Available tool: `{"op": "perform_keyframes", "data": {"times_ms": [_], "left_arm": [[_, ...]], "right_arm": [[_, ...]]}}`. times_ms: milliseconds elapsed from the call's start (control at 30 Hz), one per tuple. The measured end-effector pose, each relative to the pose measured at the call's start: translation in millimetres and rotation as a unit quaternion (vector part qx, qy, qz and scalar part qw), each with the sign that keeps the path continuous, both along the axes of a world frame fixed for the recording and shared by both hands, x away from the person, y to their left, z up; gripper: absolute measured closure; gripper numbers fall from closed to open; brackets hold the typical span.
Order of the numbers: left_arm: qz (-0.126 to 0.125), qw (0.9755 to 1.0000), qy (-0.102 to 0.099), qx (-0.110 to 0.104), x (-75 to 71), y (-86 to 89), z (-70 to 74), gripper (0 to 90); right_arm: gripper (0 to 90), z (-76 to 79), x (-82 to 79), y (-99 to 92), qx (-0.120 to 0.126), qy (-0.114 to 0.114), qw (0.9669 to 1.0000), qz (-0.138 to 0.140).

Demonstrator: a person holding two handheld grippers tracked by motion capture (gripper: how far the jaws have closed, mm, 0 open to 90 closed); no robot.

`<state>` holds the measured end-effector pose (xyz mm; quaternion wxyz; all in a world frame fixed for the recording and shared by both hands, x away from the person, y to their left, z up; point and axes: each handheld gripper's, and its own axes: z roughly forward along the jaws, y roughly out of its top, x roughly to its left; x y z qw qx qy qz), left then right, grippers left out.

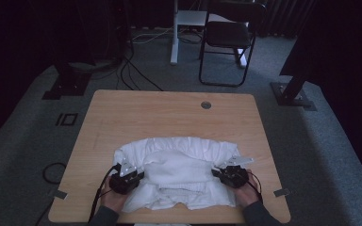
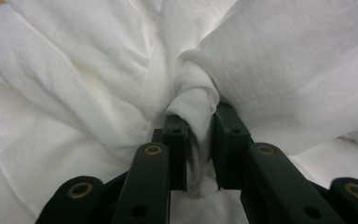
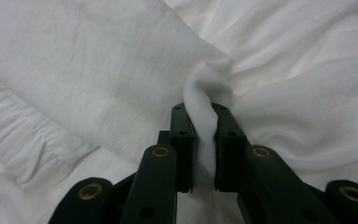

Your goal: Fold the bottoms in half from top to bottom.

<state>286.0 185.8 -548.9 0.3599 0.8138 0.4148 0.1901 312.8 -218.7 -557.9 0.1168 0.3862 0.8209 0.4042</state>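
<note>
A white garment (image 1: 179, 169) lies crumpled and partly folded on the near half of the wooden table (image 1: 169, 113). My left gripper (image 1: 133, 173) sits at the garment's left side, shut on a bunched fold of the white cloth (image 2: 191, 100). At the garment's right side my right gripper (image 1: 221, 172) is likewise shut on a pinched ridge of the cloth (image 3: 205, 98). In each gripper view the black jaws squeeze the fabric between their pads, left gripper (image 2: 199, 123) and right gripper (image 3: 204, 119). A folded layer with a ribbed band lies between the two grippers.
The person's hands come in over the table's near edge. A round cable hole (image 1: 206, 104) is at the table's far side. Beyond the table stand a black chair (image 1: 228, 37), a white desk leg (image 1: 174, 33) and floor cables (image 1: 136, 70).
</note>
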Motion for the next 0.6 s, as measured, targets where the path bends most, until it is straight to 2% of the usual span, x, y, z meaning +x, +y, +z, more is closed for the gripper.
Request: {"op": "perform_keyframes", "data": {"times_ms": [67, 100, 167, 267, 367, 433, 600], "left_arm": [[0.003, 1.0, -0.002, 0.001, 3.6, -0.9, 0.1, 77.8], [0.008, 0.9999, -0.003, -0.008, 14.1, -0.1, -1.0, 77.8], [0.014, 0.9997, -0.002, -0.017, 22.4, 1.4, -1.6, 77.7], [0.022, 0.9997, -0.006, -0.013, 33.1, 0.8, -1.1, 77.7], [0.034, 0.9991, -0.006, -0.022, 44.4, 2.2, -2.0, 77.7], [0.042, 0.9989, -0.009, -0.018, 51.7, 1.6, -1.4, 77.6], [0.06, 0.9978, -0.005, -0.029, 65.3, 3.3, -1.4, 77.2]], "right_arm": [[80.4, 0.2, 3.8, 0.4, -0.001, 0.0, 1.0, -0.003], [80.3, 0.6, 7.5, 1.1, -0.003, 0.0, 1.0, -0.006], [80.4, 1.7, 20.9, 4.2, -0.012, -0.006, 0.9998, -0.017], [80.4, 2.5, 33.4, 7.5, -0.014, -0.005, 0.9995, -0.027], [80.6, 3.3, 45.7, 11.6, -0.017, -0.006, 0.9991, -0.038], [80.6, 3.5, 53.5, 13.8, -0.015, -0.005, 0.9989, -0.045], [80.8, 3.4, 67.1, 17.6, -0.005, -0.001, 0.998, -0.063]]}}
